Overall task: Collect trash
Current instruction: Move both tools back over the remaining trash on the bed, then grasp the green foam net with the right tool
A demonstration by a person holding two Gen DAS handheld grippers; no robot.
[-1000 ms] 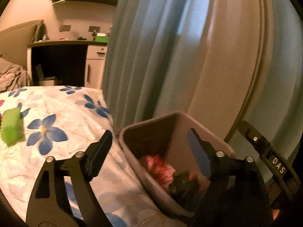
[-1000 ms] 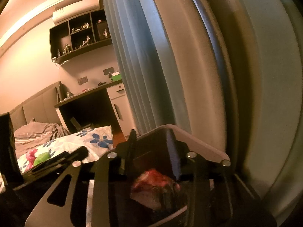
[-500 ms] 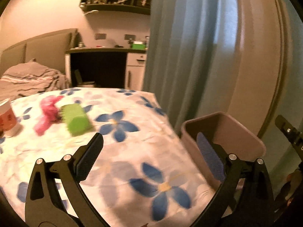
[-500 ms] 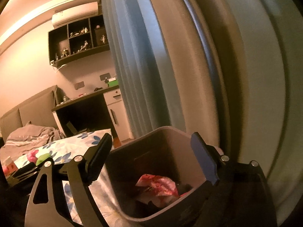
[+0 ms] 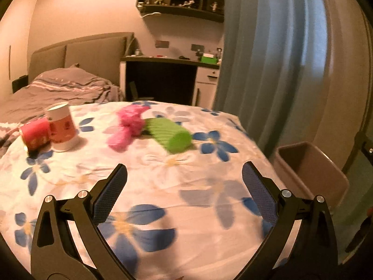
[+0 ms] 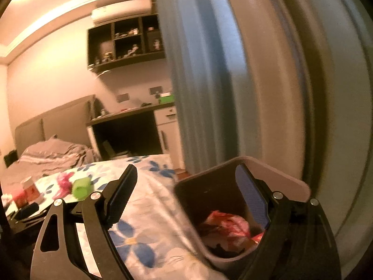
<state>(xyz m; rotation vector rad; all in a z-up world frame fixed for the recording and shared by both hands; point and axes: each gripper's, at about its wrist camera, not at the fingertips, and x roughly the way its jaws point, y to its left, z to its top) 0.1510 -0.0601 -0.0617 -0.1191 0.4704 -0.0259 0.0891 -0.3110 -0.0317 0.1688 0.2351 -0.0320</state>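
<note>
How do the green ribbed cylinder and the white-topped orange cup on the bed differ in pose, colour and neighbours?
The green cylinder lies on its side; the orange cup stands upright. The cylinder is green all over; the cup is orange with a white top. The cylinder lies against pink crumpled trash; the cup stands beside a red container. Both rest on the floral bedspread.

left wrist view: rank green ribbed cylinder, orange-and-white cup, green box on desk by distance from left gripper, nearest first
1. Green ribbed cylinder, lying mid-bed, just right of centre.
2. Orange-and-white cup, upright at the bed's left, slightly farther.
3. Green box on desk, far back by the curtain.
</note>
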